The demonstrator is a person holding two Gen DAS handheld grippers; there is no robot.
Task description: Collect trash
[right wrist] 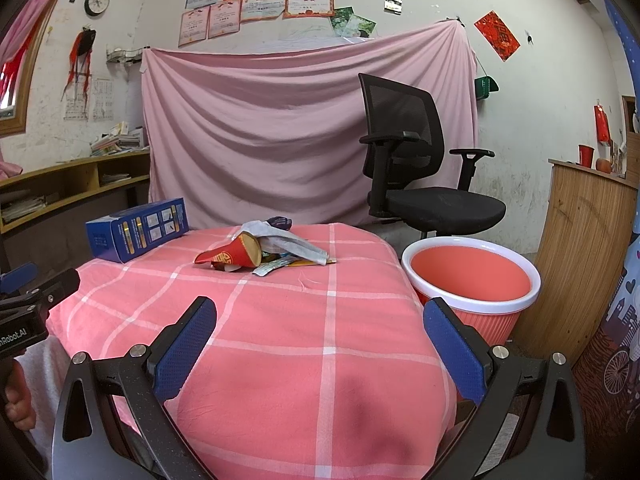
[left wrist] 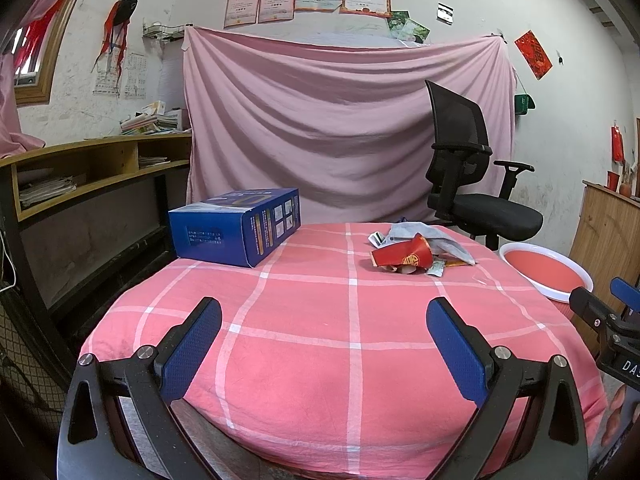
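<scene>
Crushed red cup lies among wrappers near empty orange bin.

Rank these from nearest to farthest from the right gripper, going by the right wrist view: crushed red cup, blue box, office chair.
From the right gripper, open over the near edge of the table:
1. Crushed red cup, in the trash pile just left of centre.
2. Blue box, far left corner of the table.
3. Office chair, beyond the table, back right.

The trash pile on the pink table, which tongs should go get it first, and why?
Probably the right tongs should reach forward to the crushed red cup. Both tongs are open and empty, and the pink bin stands on the right side.
</scene>
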